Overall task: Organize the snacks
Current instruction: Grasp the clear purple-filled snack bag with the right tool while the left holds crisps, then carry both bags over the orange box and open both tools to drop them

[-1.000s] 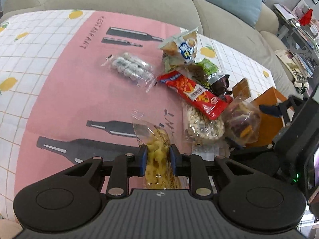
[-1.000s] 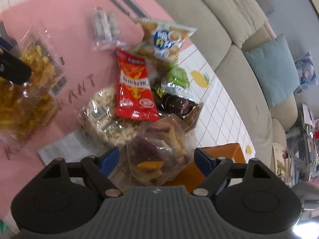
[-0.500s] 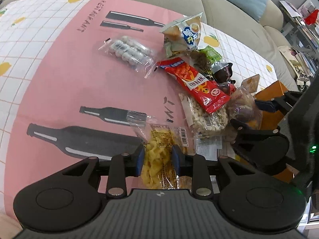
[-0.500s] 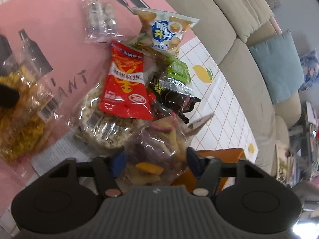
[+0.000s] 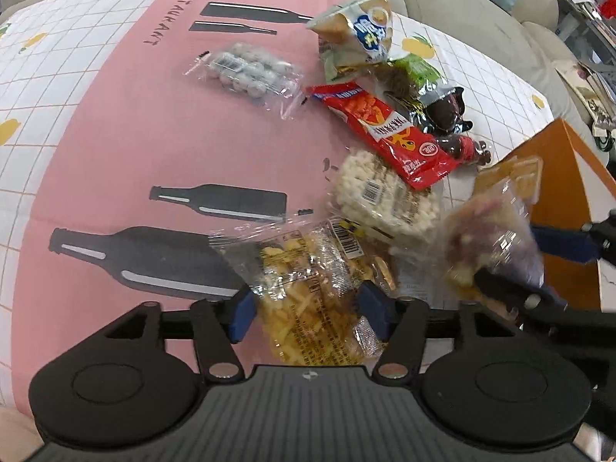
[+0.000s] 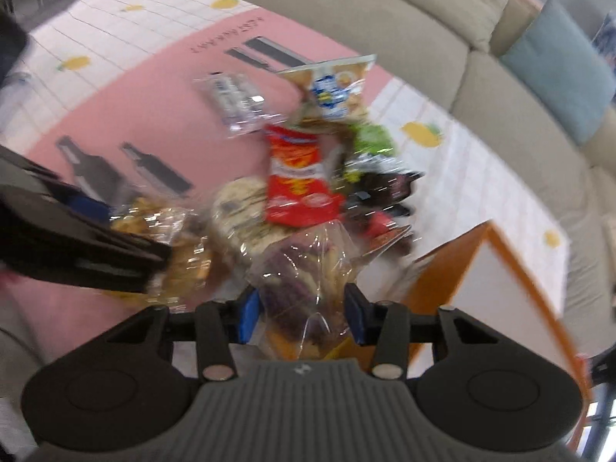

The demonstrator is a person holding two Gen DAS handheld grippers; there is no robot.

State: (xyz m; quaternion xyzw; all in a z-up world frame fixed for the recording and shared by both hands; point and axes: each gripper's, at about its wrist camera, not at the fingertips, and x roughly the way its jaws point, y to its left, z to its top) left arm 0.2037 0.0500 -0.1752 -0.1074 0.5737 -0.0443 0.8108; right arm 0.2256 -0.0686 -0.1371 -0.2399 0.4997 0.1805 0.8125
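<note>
A clear bag of yellow crisps point(image 5: 308, 288) lies on the pink tablecloth point(image 5: 115, 134). My left gripper point(image 5: 308, 313) straddles it, and its jaws are opening, with the blue pads drawing off the bag's sides. A clear bag of purple and yellow chips point(image 6: 304, 269) hangs between the pads of my right gripper point(image 6: 302, 312), whose jaws are closing on it. That same bag point(image 5: 489, 231) shows lifted off the cloth at the right of the left wrist view, in front of the orange box point(image 5: 558, 177).
A heap of snacks lies mid-table: a red packet point(image 5: 389, 131), a round bag of white puffs point(image 5: 373, 192), a blue-and-white chip bag point(image 5: 362, 30), a green packet point(image 5: 419, 73) and a dark packet point(image 5: 446, 111). A clear pack of grey balls point(image 5: 246, 69) lies apart. A beige sofa point(image 6: 385, 19) runs behind.
My left jaws have spread apart from the yellow crisp bag, which has sunk onto the cloth. The right jaws have closed on the purple and yellow chip bag and raised it.
</note>
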